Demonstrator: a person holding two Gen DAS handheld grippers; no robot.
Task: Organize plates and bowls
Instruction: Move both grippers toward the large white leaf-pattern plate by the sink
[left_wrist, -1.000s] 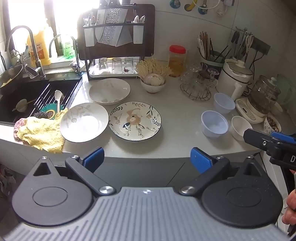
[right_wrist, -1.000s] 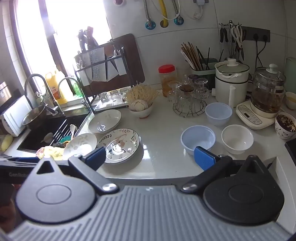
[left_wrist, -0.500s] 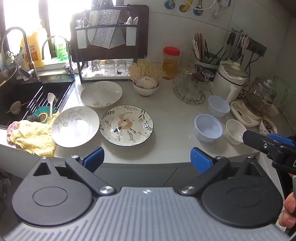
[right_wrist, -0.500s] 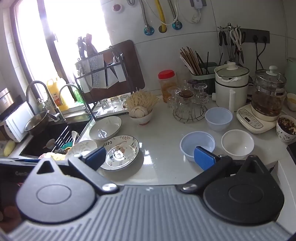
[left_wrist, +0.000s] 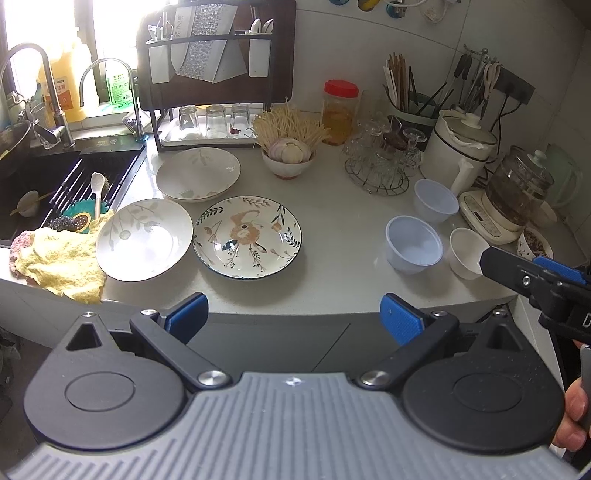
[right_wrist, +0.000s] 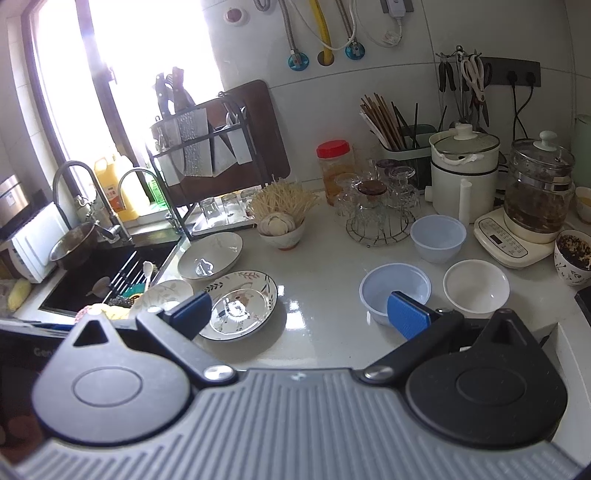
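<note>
Since a second ago both views have shifted slightly over the counter (left_wrist: 343, 266) while the dishes lie as before. The left gripper (left_wrist: 293, 314) and right gripper (right_wrist: 299, 308) both hang with jaws wide apart, holding nothing, short of the counter edge. Three plates sit near the sink (left_wrist: 44, 184): a floral plate (left_wrist: 246, 236), a white plate (left_wrist: 144, 240) touching it, another (left_wrist: 197, 173) behind. Two blue bowls (left_wrist: 413, 245) (left_wrist: 436, 199) and a white bowl (left_wrist: 467, 253) stand to the right. Bottle labels are too small to read; "Gen" shows on the left gripper's body in the right view.
</note>
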